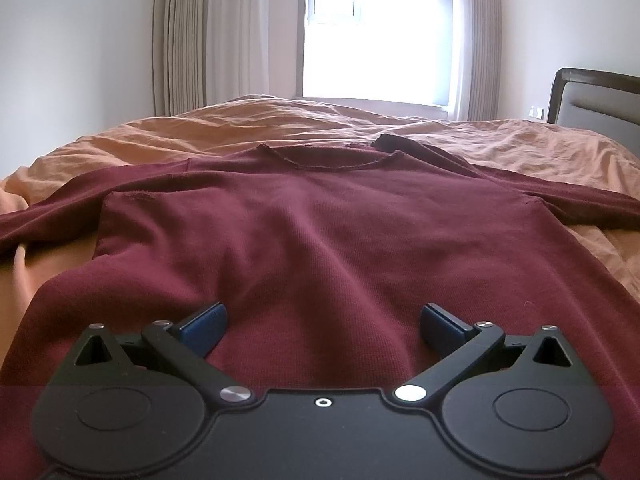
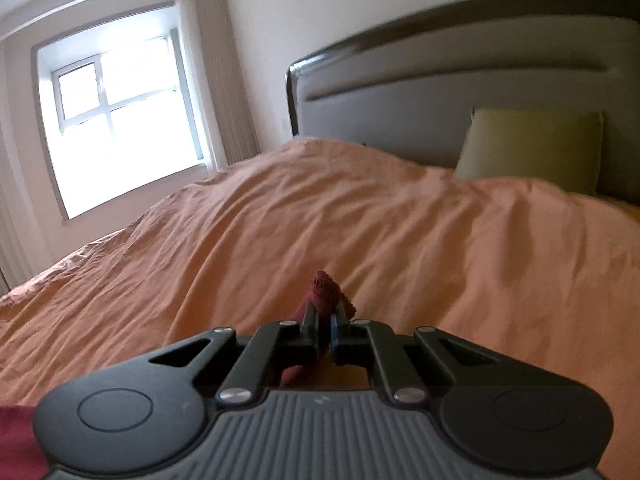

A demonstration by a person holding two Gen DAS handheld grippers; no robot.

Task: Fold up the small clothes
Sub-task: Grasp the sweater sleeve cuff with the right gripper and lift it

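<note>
A maroon long-sleeved sweater (image 1: 320, 220) lies flat on the orange bedcover (image 1: 240, 124), collar toward the window, both sleeves spread sideways. My left gripper (image 1: 323, 322) hovers open over the sweater's lower hem, its blue-padded fingers wide apart with cloth below them. In the right wrist view my right gripper (image 2: 325, 318) is shut on a bunched bit of the maroon sweater cloth (image 2: 325, 285), which sticks up past the fingertips above the bedcover (image 2: 360, 220). A strip of maroon cloth (image 2: 16, 440) shows at the lower left.
A grey padded headboard (image 2: 460, 96) with a yellow-green pillow (image 2: 532, 152) stands at the bed's right end. A bright window (image 1: 376, 28) with curtains (image 1: 188, 36) lies beyond the far side of the bed. The bedcover is rumpled around the sweater.
</note>
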